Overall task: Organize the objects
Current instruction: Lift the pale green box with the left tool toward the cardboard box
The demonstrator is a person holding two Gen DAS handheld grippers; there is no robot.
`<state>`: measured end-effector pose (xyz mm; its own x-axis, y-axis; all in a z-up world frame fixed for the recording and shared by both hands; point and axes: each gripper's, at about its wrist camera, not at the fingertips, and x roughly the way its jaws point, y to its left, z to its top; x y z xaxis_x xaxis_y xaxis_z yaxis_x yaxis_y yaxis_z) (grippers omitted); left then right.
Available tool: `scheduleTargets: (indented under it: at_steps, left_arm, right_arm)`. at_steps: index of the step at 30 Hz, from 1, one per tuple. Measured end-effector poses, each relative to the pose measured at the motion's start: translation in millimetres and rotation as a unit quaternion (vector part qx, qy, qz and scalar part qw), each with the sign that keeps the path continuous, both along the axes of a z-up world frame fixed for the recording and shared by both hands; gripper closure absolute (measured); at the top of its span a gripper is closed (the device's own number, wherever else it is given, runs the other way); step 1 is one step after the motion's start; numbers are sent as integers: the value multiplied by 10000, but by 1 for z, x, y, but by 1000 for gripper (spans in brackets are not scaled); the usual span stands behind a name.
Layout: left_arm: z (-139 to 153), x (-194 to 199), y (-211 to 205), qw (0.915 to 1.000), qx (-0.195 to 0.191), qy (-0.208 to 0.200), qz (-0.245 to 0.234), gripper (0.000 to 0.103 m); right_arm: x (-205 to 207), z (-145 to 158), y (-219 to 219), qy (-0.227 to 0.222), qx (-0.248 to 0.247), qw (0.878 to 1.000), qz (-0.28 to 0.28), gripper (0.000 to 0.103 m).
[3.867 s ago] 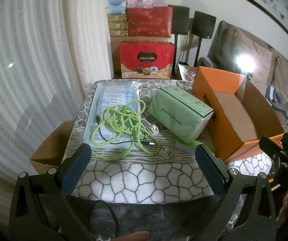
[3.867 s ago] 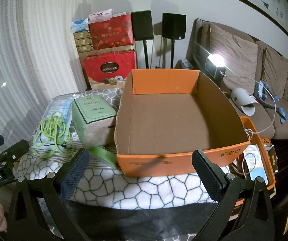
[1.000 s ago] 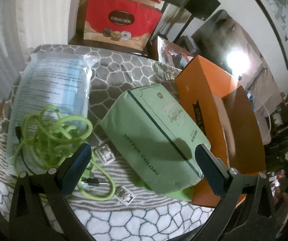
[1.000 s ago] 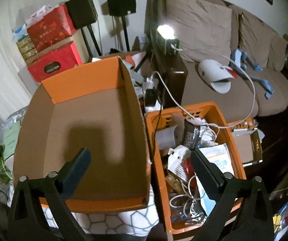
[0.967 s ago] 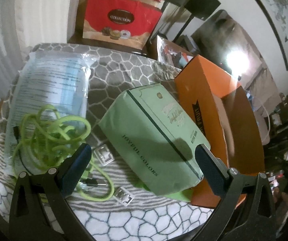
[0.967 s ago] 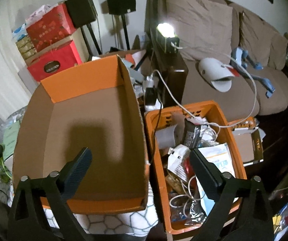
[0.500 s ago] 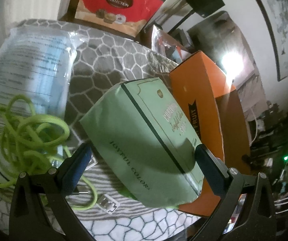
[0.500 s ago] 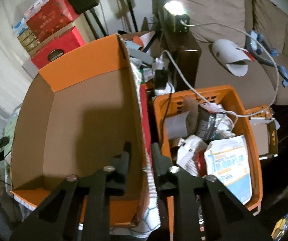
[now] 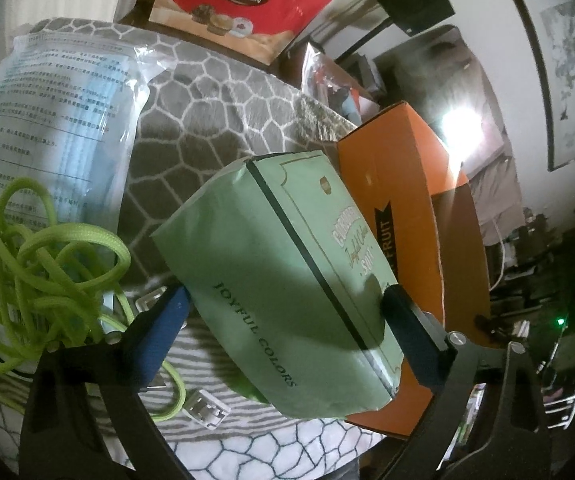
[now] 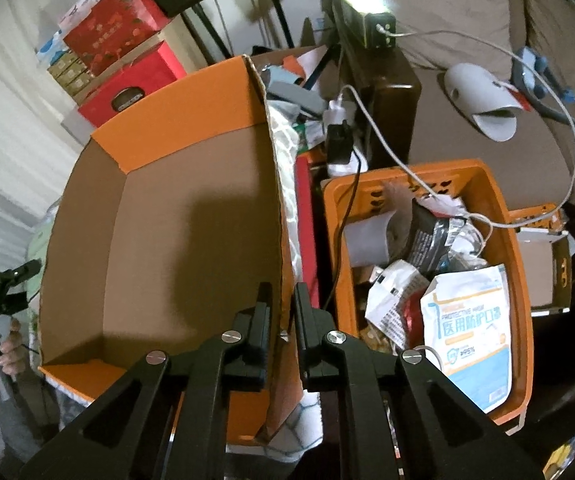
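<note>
A green tissue pack [image 9: 287, 280] marked "Joyful Colors" leans against the orange cardboard box [image 9: 399, 168] on the patterned table. My left gripper [image 9: 283, 308] has closed its blue pads on both sides of the pack. In the right wrist view, the orange box [image 10: 167, 220] is open and empty inside. My right gripper [image 10: 283, 300] is shut on the box's right wall [image 10: 277, 208], one finger inside and one outside. A tangled lime-green cable [image 9: 43, 264] lies left of the pack, partly on a clear mask packet [image 9: 43, 100].
Small white plugs [image 9: 207, 406] lie on the honeycomb cloth [image 9: 215, 92] near the cable. An orange crate [image 10: 519, 264] full of packets stands right of the box. Red gift boxes [image 9: 243, 4], speakers and a sofa [image 10: 467, 12] lie beyond.
My left gripper moved in and closed on the green tissue pack. My right gripper moved over the box's right wall and closed on it.
</note>
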<state>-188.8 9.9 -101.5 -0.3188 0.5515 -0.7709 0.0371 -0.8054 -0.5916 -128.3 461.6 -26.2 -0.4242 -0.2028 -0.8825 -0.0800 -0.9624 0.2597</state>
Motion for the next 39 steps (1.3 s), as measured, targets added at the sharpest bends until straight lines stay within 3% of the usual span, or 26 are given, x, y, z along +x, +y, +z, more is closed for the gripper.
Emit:
scheduleTargets:
  at_steps: [9,15,21,31,39]
  left_arm:
    - [-6,-4,-1,9996,189,-186,45,7]
    - [1,-1,-1,9999,88,-36,54,21]
    - [12,6,-3,9999,25,162,16,29]
    - [33,16,-19,9988,370,325,11,35]
    - [81,25,-13,9948,637,769,-192,37]
  right_arm:
    - [-10,-6,21,-355,-714,9965,270,93]
    - [-15,-5,15,-534,-458,9966,436,92]
    - [-17,-6,16,-592,-396,9962,493,92]
    - [-18,-4,12,-577,-291,9967,491,92]
    - [-18,-1,4,-572,-7,9969,540,93]
